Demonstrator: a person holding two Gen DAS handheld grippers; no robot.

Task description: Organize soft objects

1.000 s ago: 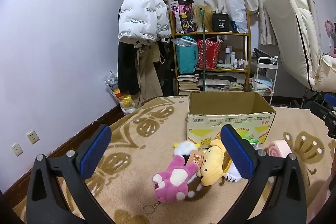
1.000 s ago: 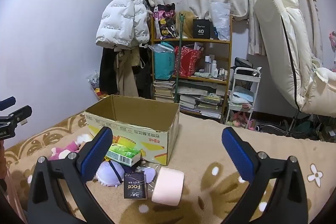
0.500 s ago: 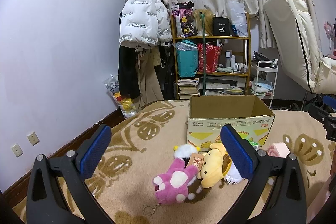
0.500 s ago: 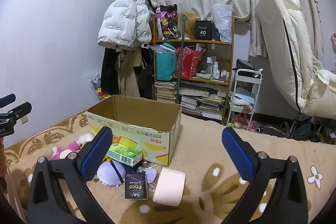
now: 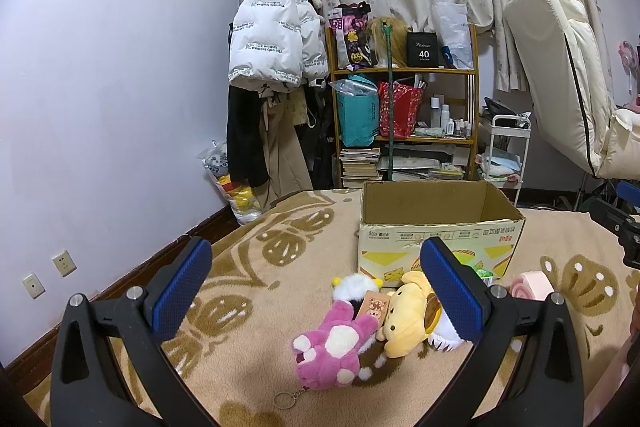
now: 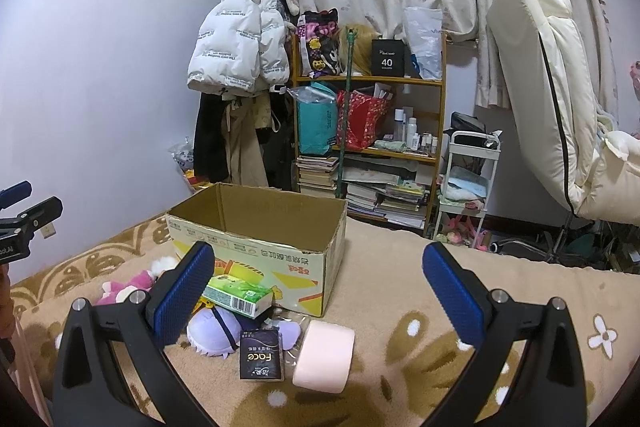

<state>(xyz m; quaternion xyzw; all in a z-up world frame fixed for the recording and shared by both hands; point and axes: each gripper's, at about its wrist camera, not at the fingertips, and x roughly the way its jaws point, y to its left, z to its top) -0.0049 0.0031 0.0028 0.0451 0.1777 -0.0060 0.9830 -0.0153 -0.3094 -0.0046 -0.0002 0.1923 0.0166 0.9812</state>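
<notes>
Starting pick: L gripper [image 5: 316, 287] and R gripper [image 6: 318, 291] are held wide apart, empty. Pink plush [image 5: 334, 345] lies on blanket before cardboard box [image 5: 436, 227]. Plush torso should be pinched, keyring avoided.

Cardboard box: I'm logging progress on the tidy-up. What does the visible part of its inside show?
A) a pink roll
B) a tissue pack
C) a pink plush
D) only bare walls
D: the box shows only bare walls; the plush, pack and roll lie outside on the blanket.
</notes>
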